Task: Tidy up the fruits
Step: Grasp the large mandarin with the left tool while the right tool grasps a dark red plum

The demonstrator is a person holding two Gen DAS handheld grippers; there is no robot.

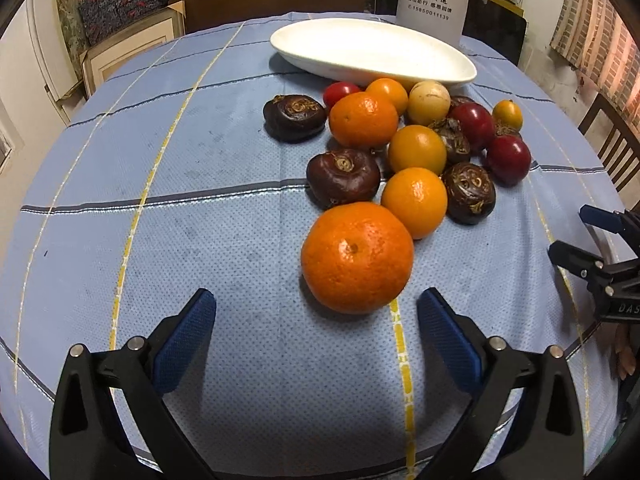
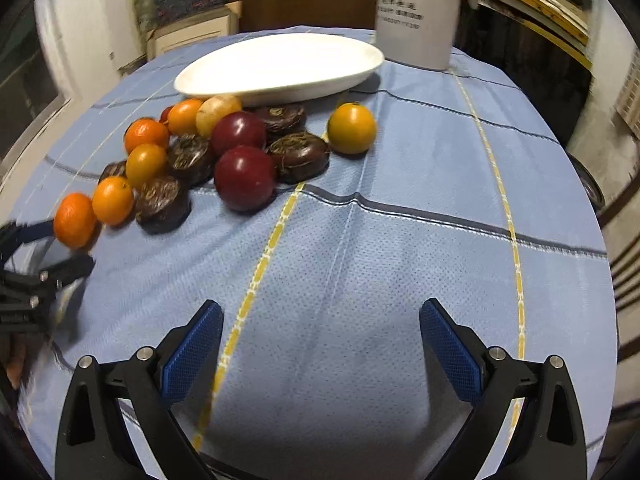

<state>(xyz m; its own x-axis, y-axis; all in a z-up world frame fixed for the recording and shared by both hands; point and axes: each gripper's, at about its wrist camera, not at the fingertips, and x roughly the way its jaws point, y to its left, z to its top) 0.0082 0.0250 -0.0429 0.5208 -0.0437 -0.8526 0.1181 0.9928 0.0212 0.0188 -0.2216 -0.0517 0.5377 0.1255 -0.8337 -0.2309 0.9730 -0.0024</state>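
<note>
Left gripper point(image 1: 316, 304) spread wide, empty, a large mandarin point(image 1: 357, 258) on the blue checked tablecloth point(image 1: 200, 240) just ahead between its fingers. Right gripper point(image 2: 321, 314) also wide open, holding nothing. Fruit pile — mandarins, red plums point(image 2: 245, 178), dark water chestnuts point(image 1: 343, 177) — lies beside the empty white oval dish point(image 1: 372, 50).
</note>
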